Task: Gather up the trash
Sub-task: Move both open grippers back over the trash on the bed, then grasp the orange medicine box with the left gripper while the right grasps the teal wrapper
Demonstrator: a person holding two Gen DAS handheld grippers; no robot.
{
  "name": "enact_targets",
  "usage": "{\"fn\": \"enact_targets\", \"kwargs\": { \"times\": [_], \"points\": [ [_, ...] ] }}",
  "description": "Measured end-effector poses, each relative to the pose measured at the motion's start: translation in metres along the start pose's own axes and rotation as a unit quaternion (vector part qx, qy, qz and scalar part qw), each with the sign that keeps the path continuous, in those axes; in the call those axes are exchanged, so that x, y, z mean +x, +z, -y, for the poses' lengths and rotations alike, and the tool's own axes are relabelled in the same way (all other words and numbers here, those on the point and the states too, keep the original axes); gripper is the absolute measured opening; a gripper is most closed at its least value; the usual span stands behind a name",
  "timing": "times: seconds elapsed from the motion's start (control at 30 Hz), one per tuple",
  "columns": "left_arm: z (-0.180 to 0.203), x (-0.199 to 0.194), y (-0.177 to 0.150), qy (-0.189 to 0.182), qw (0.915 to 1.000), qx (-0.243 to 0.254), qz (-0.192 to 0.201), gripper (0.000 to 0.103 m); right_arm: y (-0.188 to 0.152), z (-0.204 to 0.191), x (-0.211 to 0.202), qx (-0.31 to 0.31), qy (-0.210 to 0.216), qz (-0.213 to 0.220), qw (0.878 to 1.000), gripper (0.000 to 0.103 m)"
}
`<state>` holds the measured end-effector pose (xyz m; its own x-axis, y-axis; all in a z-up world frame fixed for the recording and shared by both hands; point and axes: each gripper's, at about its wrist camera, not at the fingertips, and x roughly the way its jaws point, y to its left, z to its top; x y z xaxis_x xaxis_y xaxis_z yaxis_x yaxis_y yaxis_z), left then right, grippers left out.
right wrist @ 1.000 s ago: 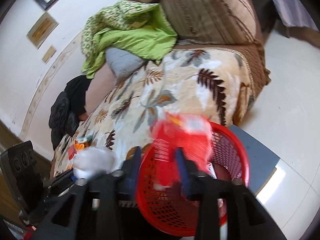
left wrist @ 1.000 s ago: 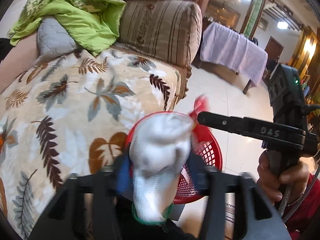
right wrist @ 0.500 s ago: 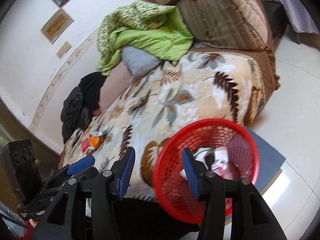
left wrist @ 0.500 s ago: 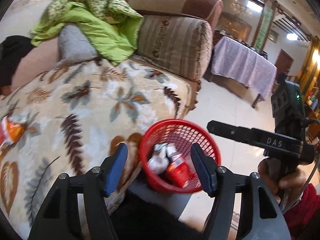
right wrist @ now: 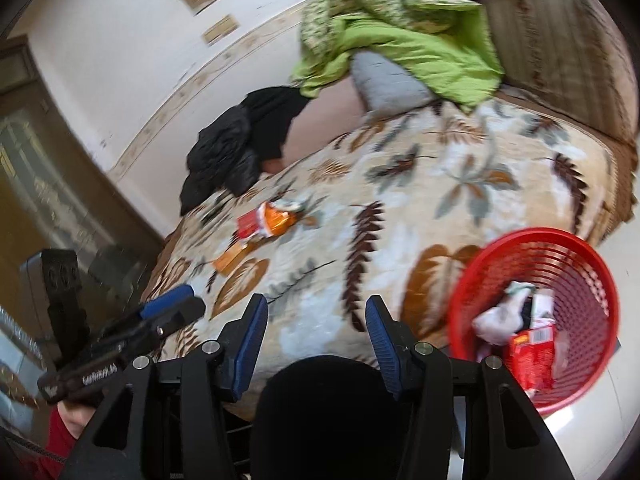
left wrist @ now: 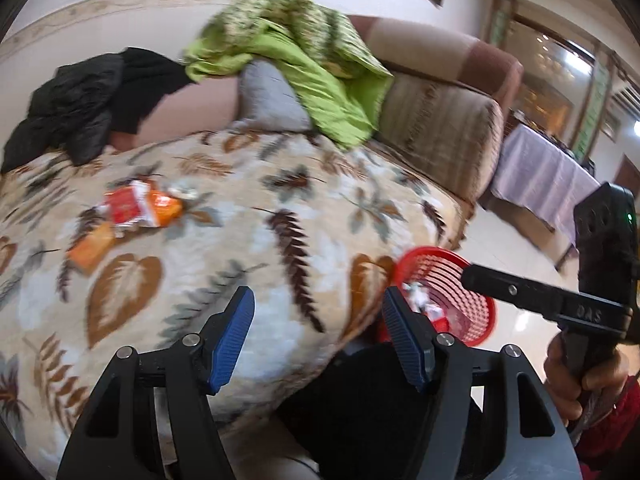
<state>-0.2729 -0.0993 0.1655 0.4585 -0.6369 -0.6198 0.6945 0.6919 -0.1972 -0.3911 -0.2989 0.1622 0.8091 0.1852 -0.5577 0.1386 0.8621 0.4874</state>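
The red mesh basket (left wrist: 478,280) (right wrist: 540,236) stands on the floor by the sofa's edge. In it lie a white wad (right wrist: 500,316) and a red packet (right wrist: 532,352). Red and orange wrappers (left wrist: 140,208) (right wrist: 266,222) and a flat orange packet (left wrist: 90,250) (right wrist: 230,258) lie on the leaf-patterned blanket (left wrist: 280,208). My left gripper (left wrist: 318,296) hovers over the blanket's near edge, its jaws opening with nothing between them. Left of the basket, my right gripper (right wrist: 316,302) is open and holds nothing. Each gripper shows at the side of the other's view.
A green quilt (left wrist: 312,68), a grey pillow (left wrist: 268,96) and a black jacket (left wrist: 88,100) lie along the sofa's back. The striped armrest (left wrist: 444,124) stands at the right. Beyond it are tiled floor and a table with a purple cloth (left wrist: 540,176).
The white wad has left my left gripper and the red packet my right; both now lie in the basket. Both grippers have opened and swung left over the blanket, bringing the wrappers into view.
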Motion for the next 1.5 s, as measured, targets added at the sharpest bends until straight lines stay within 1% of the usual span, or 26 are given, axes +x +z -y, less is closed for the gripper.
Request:
{"fn": "enact_targets", "kwargs": {
  "times": [0.03,0.07,0.13,0.23,0.33,0.37,0.43,0.5,0.53,0.57,0.63,0.73,0.77,0.83,0.9,0.97,1.03,1.1,1.2,1.23,1.27,1.33,1.4,1.47,1.5],
  "points": [
    [-0.006,-0.002,0.0,0.005,1.0,-0.005,0.003,0.069,0.001,-0.006,0.006,-0.009,0.0,-0.005,1.0,0.055],
    [-0.02,-0.006,-0.002,0.014,0.9997,-0.018,0.009,0.07,0.001,-0.009,0.011,-0.014,0.001,-0.009,1.0,0.055],
    [-0.037,-0.008,-0.006,0.019,0.9992,-0.034,0.012,0.07,0.002,-0.014,0.025,-0.022,0.002,-0.024,0.999,0.055],
    [-0.072,-0.004,-0.01,0.042,0.9974,-0.059,0.009,0.07,0.008,-0.018,0.054,-0.031,0.001,-0.048,0.998,0.055],
    [-0.116,0.0,-0.008,0.075,0.9928,-0.093,0.012,0.07,0.019,-0.025,0.079,-0.046,-0.001,-0.058,0.997,0.055],
    [-0.125,0.002,-0.007,0.08,0.9917,-0.1,0.013,0.07,0.023,-0.027,0.086,-0.05,-0.002,-0.06,0.997,0.055],
    [-0.156,0.005,-0.004,0.103,0.9875,-0.119,0.012,0.07,0.035,-0.032,0.106,-0.054,0.001,-0.066,0.996,0.055],
    [-0.181,0.009,-0.001,0.123,0.984,-0.128,0.013,0.074,0.047,-0.037,0.128,-0.05,0.007,-0.074,0.996,0.055],
    [-0.197,0.014,0.002,0.136,0.9815,-0.135,0.01,0.078,0.053,-0.039,0.14,-0.046,0.013,-0.079,0.996,0.055],
    [-0.205,0.017,0.003,0.142,0.98,-0.139,0.008,0.079,0.059,-0.042,0.151,-0.043,0.018,-0.082,0.996,0.055],
    [-0.235,0.033,0.009,0.161,0.9749,-0.154,-0.006,0.079,0.071,-0.047,0.174,-0.037,0.027,-0.088,0.995,0.056],
    [-0.263,0.057,0.017,0.167,0.9733,-0.155,-0.031,0.08,0.085,-0.052,0.198,-0.029,0.035,-0.095,0.994,0.059],
    [-0.272,0.071,0.021,0.175,0.9724,-0.146,-0.048,0.08,0.089,-0.052,0.206,-0.025,0.037,-0.098,0.994,0.059],
    [-0.278,0.09,0.024,0.175,0.9741,-0.126,-0.067,0.08,0.098,-0.05,0.222,-0.015,0.04,-0.104,0.994,0.06],
    [-0.284,0.115,0.027,0.199,0.9707,-0.095,-0.094,0.08,0.107,-0.047,0.237,-0.002,0.044,-0.111,0.993,0.06],
    [-0.286,0.136,0.028,0.214,0.968,-0.064,-0.115,0.08,0.118,-0.043,0.254,0.013,0.047,-0.118,0.992,0.061],
    [-0.286,0.148,0.029,0.224,0.9659,-0.043,-0.122,0.08,0.126,-0.041,0.27,0.024,0.046,-0.126,0.991,0.065],
    [-0.285,0.16,0.031,0.234,0.9643,-0.026,-0.122,0.08,0.135,-0.038,0.291,0.039,0.048,-0.136,0.989,0.066],
    [-0.291,0.171,0.034,0.234,0.9647,-0.035,-0.114,0.078,0.145,-0.035,0.323,0.062,0.049,-0.151,0.985,0.069],
    [-0.293,0.172,0.034,0.235,0.9645,-0.042,-0.113,0.071,0.148,-0.035,0.335,0.066,0.048,-0.157,0.984,0.071],
    [-0.298,0.177,0.033,0.231,0.9645,-0.057,-0.115,0.067,0.151,-0.035,0.346,0.064,0.043,-0.162,0.984,0.072],
    [-0.301,0.177,0.031,0.234,0.9636,-0.072,-0.108,0.066,0.157,-0.036,0.37,0.059,0.021,-0.167,0.984,0.073],
    [-0.301,0.174,0.027,0.234,0.9645,-0.077,-0.095,0.064,0.16,-0.035,0.389,0.058,0.014,-0.176,0.983,0.074],
    [-0.302,0.17,0.025,0.236,0.9637,-0.083,-0.093,0.057,0.162,-0.033,0.407,0.061,0.008,-0.185,0.981,0.074],
    [-0.303,0.166,0.024,0.232,0.9639,-0.095,-0.09,0.055,0.162,-0.033,0.414,0.063,0.009,-0.19,0.98,0.074]
  ]
}}
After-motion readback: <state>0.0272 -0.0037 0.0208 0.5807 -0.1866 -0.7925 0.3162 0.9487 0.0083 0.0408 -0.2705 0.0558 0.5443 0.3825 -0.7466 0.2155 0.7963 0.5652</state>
